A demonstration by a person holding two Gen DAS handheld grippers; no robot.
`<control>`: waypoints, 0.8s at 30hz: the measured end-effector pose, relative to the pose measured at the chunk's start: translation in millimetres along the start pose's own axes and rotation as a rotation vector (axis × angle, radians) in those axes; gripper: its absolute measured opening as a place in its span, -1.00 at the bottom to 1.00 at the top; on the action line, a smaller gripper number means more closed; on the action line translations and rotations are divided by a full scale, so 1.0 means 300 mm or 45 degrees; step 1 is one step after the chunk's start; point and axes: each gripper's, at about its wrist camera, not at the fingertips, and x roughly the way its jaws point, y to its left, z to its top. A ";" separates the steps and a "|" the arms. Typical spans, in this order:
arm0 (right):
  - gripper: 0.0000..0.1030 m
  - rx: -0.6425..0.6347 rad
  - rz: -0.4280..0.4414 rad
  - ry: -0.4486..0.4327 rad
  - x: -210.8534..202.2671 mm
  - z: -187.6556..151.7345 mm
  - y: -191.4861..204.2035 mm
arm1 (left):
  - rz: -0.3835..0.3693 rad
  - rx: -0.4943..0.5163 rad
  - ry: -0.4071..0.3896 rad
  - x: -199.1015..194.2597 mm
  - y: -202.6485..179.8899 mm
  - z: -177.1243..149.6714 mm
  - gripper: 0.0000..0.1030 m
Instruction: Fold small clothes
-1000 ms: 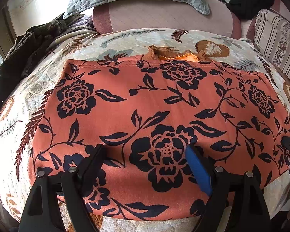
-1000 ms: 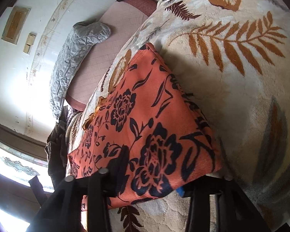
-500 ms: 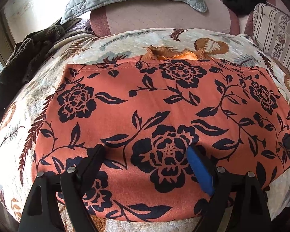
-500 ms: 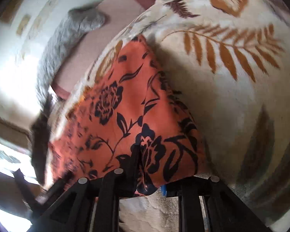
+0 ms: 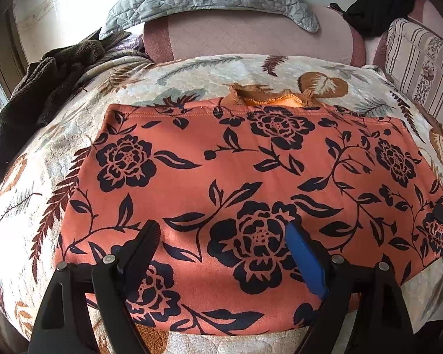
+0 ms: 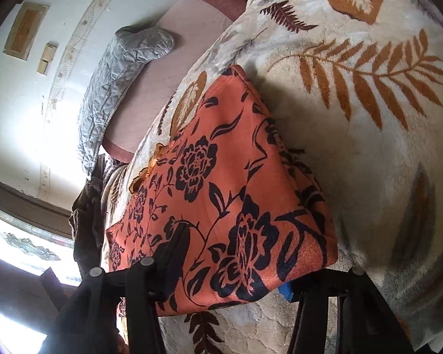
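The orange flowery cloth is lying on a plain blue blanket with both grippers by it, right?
Not quite. The orange flowery cloth lies on a cream blanket with brown leaf and fern prints, not a plain blue one, as the left wrist view shows. The left gripper and the right gripper are both by it.

Both wrist views look closely across the same orange garment [image 5: 221, 177].

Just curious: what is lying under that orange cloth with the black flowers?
The orange black-flowered garment lies on a cream leaf-patterned fleece blanket. A frilly orange edge peeks out at its far hem; the rest is covered.
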 end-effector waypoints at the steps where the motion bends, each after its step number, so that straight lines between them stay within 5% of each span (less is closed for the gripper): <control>1: 0.01 -0.001 -0.023 0.003 0.004 -0.002 -0.003 | 0.013 0.007 0.036 0.030 -0.002 -0.004 0.70; 7: -0.47 -0.034 -0.133 0.008 0.018 0.005 -0.001 | 0.002 0.029 -0.050 -0.019 -0.007 -0.016 0.70; 12: -0.40 0.035 -0.126 0.002 0.035 0.014 -0.019 | 0.029 0.104 -0.023 0.034 -0.027 -0.036 0.75; 14: -0.45 0.046 -0.140 0.010 0.049 0.029 -0.011 | -0.030 0.073 -0.005 0.023 -0.005 -0.022 0.74; 15: -0.71 0.018 -0.182 0.017 0.055 0.039 0.012 | -0.064 0.043 0.001 0.015 0.016 -0.018 0.73; 19: -0.81 -0.357 -0.337 -0.094 0.017 0.031 0.321 | -0.160 -0.132 -0.062 -0.059 0.176 -0.013 0.73; 24: -0.81 -0.865 -0.307 -0.190 0.085 -0.179 0.794 | -0.131 -0.385 -0.171 -0.151 0.491 -0.025 0.73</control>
